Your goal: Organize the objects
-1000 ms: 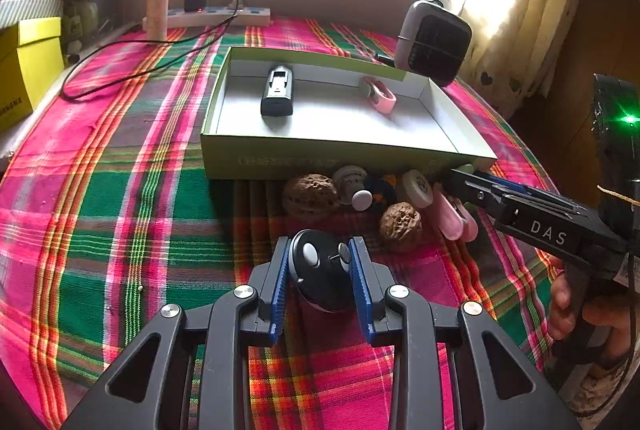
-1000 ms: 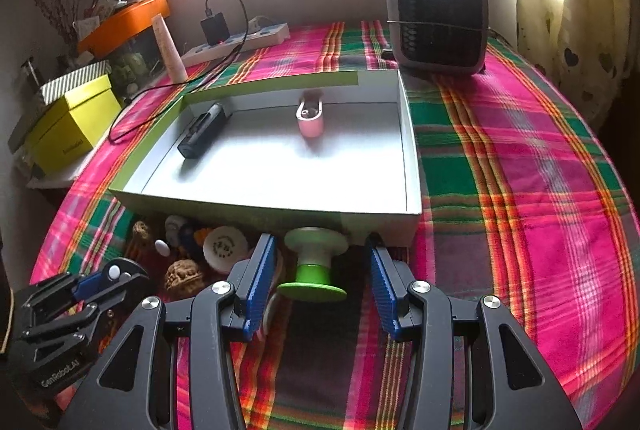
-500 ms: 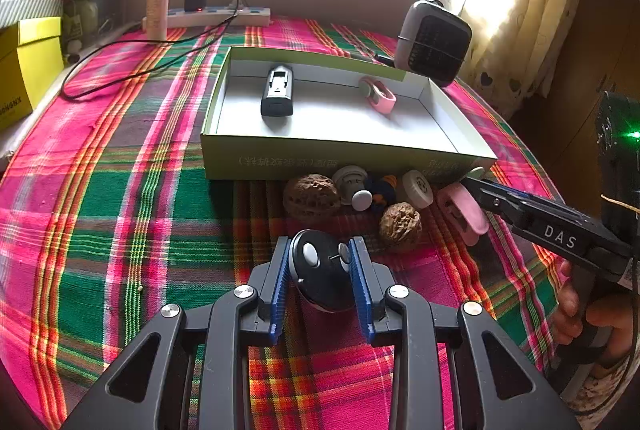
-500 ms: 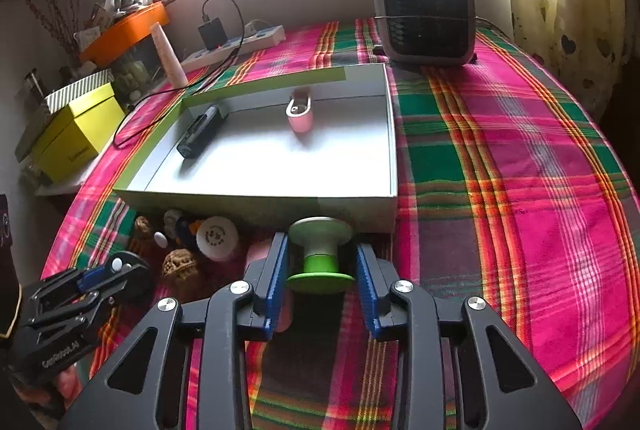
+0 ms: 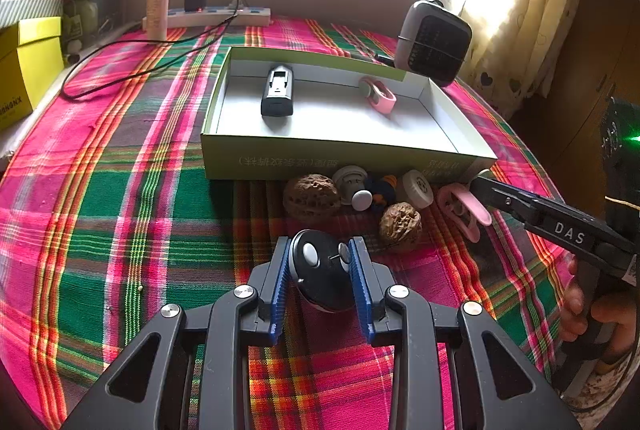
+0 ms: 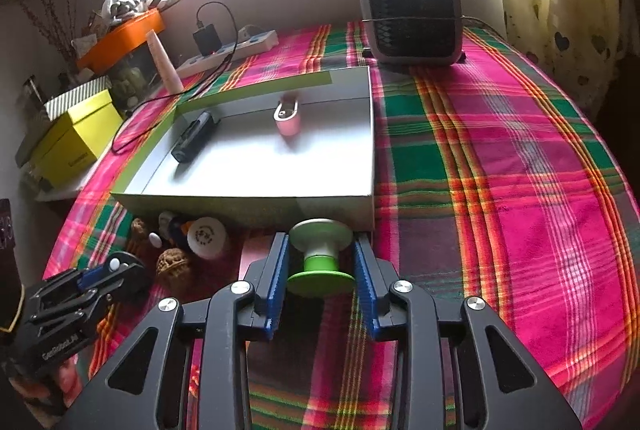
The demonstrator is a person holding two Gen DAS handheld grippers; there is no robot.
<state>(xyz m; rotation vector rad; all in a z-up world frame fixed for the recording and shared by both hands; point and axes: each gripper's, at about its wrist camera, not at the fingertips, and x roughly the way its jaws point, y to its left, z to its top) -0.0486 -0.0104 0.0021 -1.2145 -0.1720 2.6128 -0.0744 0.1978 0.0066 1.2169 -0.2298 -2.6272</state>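
right gripper (image 6: pixel 320 262) closed onto green spool (image 6: pixel 320 256) beside box (image 6: pixel 256 204); left gripper (image 5: pixel 322 266) clamps black remote (image 5: pixel 320 270).

Tray interior: the box tray (image 6: pixel 368 134) has bare floor across its near and right parts; a black device (image 5: pixel 277 96) lies at left, a pink clip (image 5: pixel 378 95) toward the back.
Near wall: small items crowd against it, including walnuts (image 5: pixel 312 196), a white cap (image 6: pixel 206 236) and a pink ring piece (image 5: pixel 464 206).
Right of tray: open plaid tablecloth (image 6: pixel 500 170).
Behind tray: heater (image 6: pixel 412 14) at right, power strip (image 5: pixel 218 17) and cable (image 5: pixel 132 64) at left.
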